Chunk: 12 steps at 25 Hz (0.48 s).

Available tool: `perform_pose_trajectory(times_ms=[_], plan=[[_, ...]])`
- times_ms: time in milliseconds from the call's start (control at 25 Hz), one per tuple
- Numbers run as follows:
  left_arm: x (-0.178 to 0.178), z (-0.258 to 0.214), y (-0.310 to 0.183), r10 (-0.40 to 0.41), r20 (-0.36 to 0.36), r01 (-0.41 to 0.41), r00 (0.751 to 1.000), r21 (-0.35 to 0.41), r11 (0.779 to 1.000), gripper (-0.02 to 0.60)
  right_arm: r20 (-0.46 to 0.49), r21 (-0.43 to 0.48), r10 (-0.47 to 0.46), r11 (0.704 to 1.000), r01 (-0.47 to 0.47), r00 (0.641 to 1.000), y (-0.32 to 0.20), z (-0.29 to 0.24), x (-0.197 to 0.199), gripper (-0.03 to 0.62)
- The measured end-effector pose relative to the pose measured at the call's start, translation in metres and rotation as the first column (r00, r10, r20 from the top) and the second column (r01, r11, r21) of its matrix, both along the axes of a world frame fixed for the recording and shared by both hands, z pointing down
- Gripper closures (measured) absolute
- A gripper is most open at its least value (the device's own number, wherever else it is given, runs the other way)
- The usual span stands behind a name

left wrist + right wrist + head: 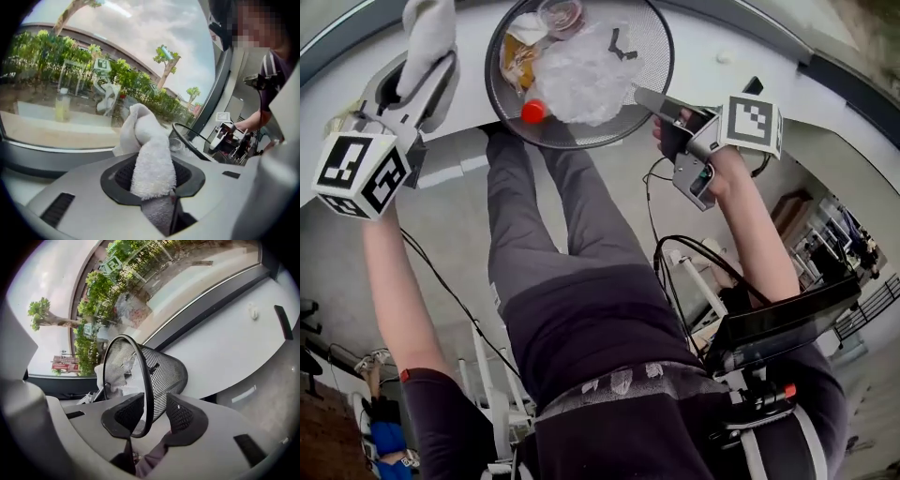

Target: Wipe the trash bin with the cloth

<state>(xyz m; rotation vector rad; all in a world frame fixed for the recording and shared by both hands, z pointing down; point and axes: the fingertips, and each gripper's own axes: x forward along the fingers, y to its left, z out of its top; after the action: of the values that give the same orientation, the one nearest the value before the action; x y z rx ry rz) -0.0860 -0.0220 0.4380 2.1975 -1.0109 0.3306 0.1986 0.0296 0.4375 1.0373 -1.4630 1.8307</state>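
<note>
Now, starting at the left gripper [424,75]: clamped firmly on the white cloth [151,154], bunched up past the pads, well to the left of the trash bin [652,52]. Carry that wad across to the bin's mesh wall and press with the loose end, never with the pads. Then the right gripper [154,414]: jaws parted, straddling the bin's black rim [143,380], with no visible squeeze on it. Better to pinch that rim again before wiping, or the light bin will likely slide. Stroke along the outside mesh, away from the mouth, clear of the crumpled plastic [581,80] and red cap [532,112] inside the bin.

Hard to make out: the bin's base and its footing by the white surface [225,348]. Hidden too, the bin's far wall. Cannot tell whether the rim touches one pad.
</note>
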Motion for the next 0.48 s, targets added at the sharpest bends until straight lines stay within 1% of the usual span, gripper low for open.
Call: perform_pose_trajectory(times_ms=[40, 120, 160, 200, 240, 280, 320, 360, 400, 440, 480], plan=[[0.000, -0.006, -0.014, -0.003, -0.006, 0.003, 1.000, 0.024, 1.000, 0.454, 0.008, 0.002, 0.005, 1.000, -0.005, 1.000, -0.003, -0.001, 0.000, 0.462], [0.006, -0.013, -0.032, -0.003, -0.067, 0.006, 0.998, 0.039, 0.999, 0.454, -0.006, 0.045, -0.027, 0.999, 0.027, 1.000, -0.014, -0.005, 0.001, 0.430], [0.009, -0.013, -0.037, -0.001, -0.098, 0.003, 0.995, 0.028, 1.000, 0.454, -0.026, 0.089, -0.073, 0.993, 0.075, 0.997, -0.023, -0.007, 0.001, 0.430], [0.012, -0.011, -0.040, 0.009, -0.114, -0.008, 0.993, 0.012, 1.000, 0.454, -0.047, 0.146, -0.143, 0.978, 0.148, 0.989, -0.035, -0.009, -0.002, 0.430], [0.015, -0.009, -0.042, 0.027, -0.113, -0.027, 0.993, 0.001, 1.000, 0.454, -0.073, 0.205, -0.226, 0.950, 0.237, 0.971, -0.048, -0.011, -0.007, 0.430], [0.018, -0.007, -0.043, 0.050, -0.105, -0.050, 0.993, -0.003, 0.999, 0.454, -0.103, 0.249, -0.309, 0.912, 0.325, 0.945, -0.059, -0.013, -0.013, 0.430], [0.022, -0.006, -0.042, 0.072, -0.104, -0.073, 0.992, -0.007, 0.997, 0.454, -0.129, 0.271, -0.378, 0.876, 0.399, 0.917, -0.068, -0.015, -0.017, 0.430], [0.027, -0.005, -0.040, 0.091, -0.121, -0.093, 0.989, -0.018, 0.995, 0.454, -0.143, 0.272, -0.427, 0.851, 0.450, 0.893, -0.072, -0.017, -0.020, 0.431], [0.032, -0.003, -0.036, 0.106, -0.155, -0.113, 0.982, -0.039, 0.993, 0.454, -0.146, 0.259, -0.452, 0.841, 0.475, 0.880, -0.073, -0.019, -0.021, 0.438], [0.037, -0.001, -0.030, 0.120, -0.201, -0.136, 0.972, -0.070, 0.988, 0.454, -0.144, 0.237, -0.456, 0.845, 0.478, 0.878, -0.074, -0.020, -0.020, 0.510], [0.042, 0.002, -0.021, 0.133, -0.248, -0.163, 0.959, -0.103, 0.981, 0.454, -0.142, 0.218, -0.446, 0.857, 0.468, 0.884, -0.074, -0.020, -0.018, 0.548]])
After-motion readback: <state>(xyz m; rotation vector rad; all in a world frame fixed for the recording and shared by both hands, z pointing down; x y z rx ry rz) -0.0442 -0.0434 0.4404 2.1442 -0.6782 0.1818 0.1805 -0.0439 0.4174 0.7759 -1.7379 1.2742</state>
